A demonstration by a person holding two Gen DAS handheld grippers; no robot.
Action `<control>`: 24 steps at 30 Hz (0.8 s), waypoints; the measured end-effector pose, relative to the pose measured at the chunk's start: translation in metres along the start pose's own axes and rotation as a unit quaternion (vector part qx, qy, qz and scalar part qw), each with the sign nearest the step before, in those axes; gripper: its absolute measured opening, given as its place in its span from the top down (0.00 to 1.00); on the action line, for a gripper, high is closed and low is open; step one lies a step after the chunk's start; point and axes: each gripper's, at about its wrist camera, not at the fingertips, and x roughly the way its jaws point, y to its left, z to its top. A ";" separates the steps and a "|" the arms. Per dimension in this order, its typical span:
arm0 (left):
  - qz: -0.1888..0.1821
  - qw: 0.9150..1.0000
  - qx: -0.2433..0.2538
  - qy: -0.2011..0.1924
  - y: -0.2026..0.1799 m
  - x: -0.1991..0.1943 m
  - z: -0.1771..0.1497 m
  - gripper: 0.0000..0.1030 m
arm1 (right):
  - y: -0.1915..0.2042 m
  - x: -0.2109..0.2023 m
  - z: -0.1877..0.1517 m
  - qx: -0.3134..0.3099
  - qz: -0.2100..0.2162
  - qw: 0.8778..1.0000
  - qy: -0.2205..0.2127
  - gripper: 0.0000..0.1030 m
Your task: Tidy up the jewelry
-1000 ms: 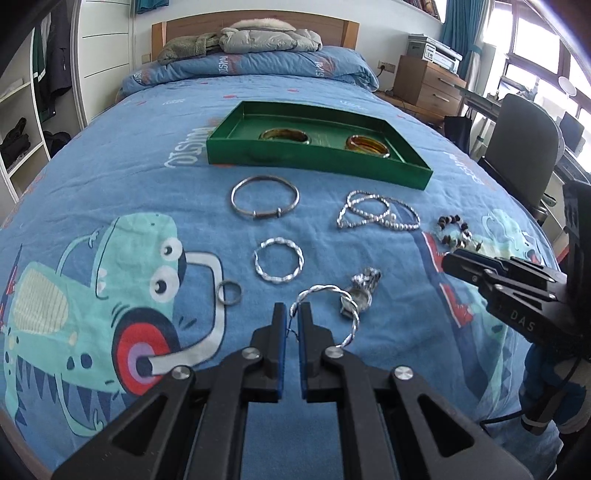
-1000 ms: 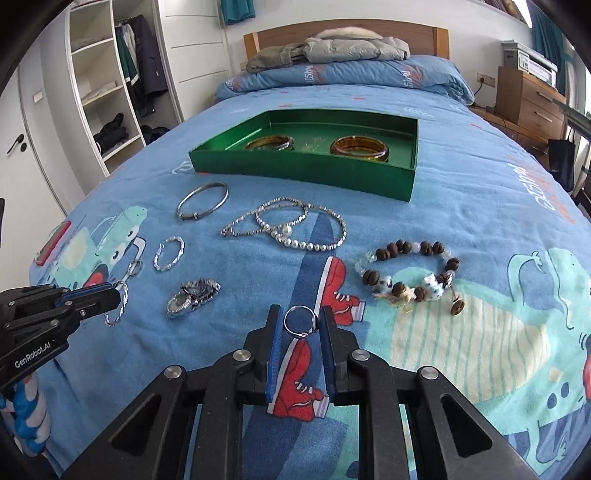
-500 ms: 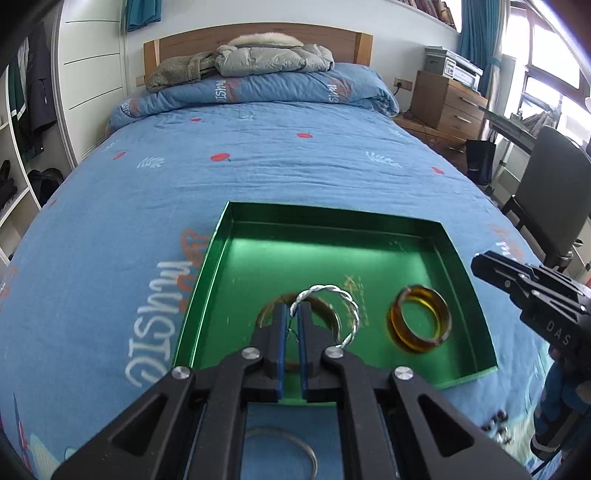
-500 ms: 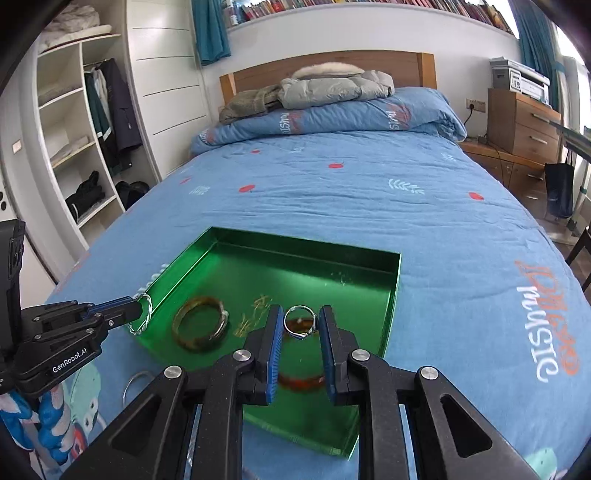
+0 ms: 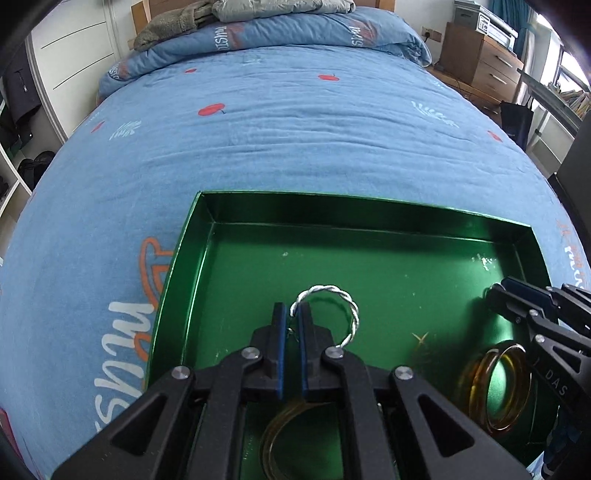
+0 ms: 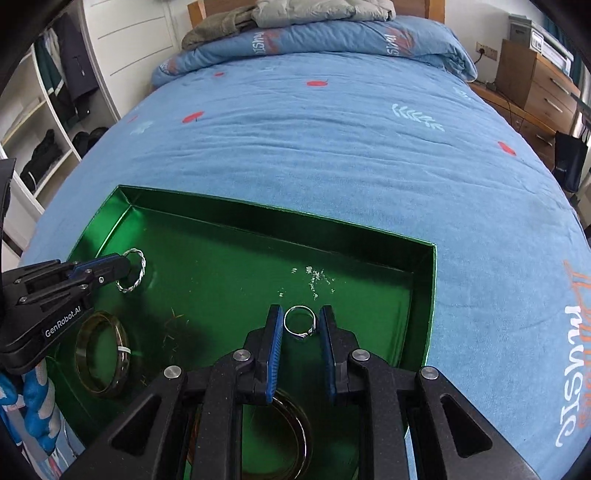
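Observation:
A green tray (image 5: pixel 221 218) lies on the blue bed; it also shows in the right wrist view (image 6: pixel 421 295). My left gripper (image 5: pixel 290 317) is shut on a twisted silver bangle (image 5: pixel 351 306) and holds it over the tray's left half; the bangle also shows in the right wrist view (image 6: pixel 137 275). My right gripper (image 6: pixel 301 325) is shut on a small silver ring (image 6: pixel 300 323) over the tray's right half. Two amber bangles (image 5: pixel 495 387) (image 6: pixel 101 360) lie in the tray, one partly hidden under each gripper.
The blue cartoon bedspread (image 5: pixel 295 129) surrounds the tray. A pillow and folded clothes (image 6: pixel 317 22) lie at the headboard. A wooden dresser (image 5: pixel 480 59) stands at the right, white shelves (image 6: pixel 33 110) at the left.
Both grippers moved forward from the loose jewelry to above the tray, carrying the twisted bangle and the ring. They now sit lower and deeper over the tray floor.

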 end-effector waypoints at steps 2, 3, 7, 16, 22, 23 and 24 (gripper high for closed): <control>-0.001 1.000 -0.003 0.003 0.001 0.000 0.001 0.94 | 0.008 0.001 -0.001 -0.019 -0.021 1.000 0.005 0.80; -0.007 1.000 -0.011 0.005 0.004 0.000 0.002 0.94 | 0.011 0.000 -0.002 -0.024 -0.030 0.999 0.006 0.78; -0.038 0.999 -0.039 0.008 0.016 -0.008 0.005 0.92 | 0.007 -0.006 -0.003 -0.013 -0.029 0.999 0.001 0.62; -0.036 0.995 -0.045 -0.084 0.041 -0.143 -0.016 0.90 | 0.016 -0.149 -0.030 -0.018 0.029 0.992 -0.120 0.62; -0.013 0.990 -0.046 -0.131 0.058 -0.243 -0.064 0.80 | 0.030 -0.261 -0.087 -0.046 0.048 0.981 -0.182 0.62; -0.007 0.989 -0.045 -0.138 0.060 -0.258 -0.074 0.80 | 0.031 -0.277 -0.099 -0.047 0.050 0.979 -0.190 0.62; 0.001 0.988 -0.040 -0.147 0.061 -0.271 -0.085 0.80 | 0.031 -0.292 -0.111 -0.046 0.050 0.978 -0.197 0.62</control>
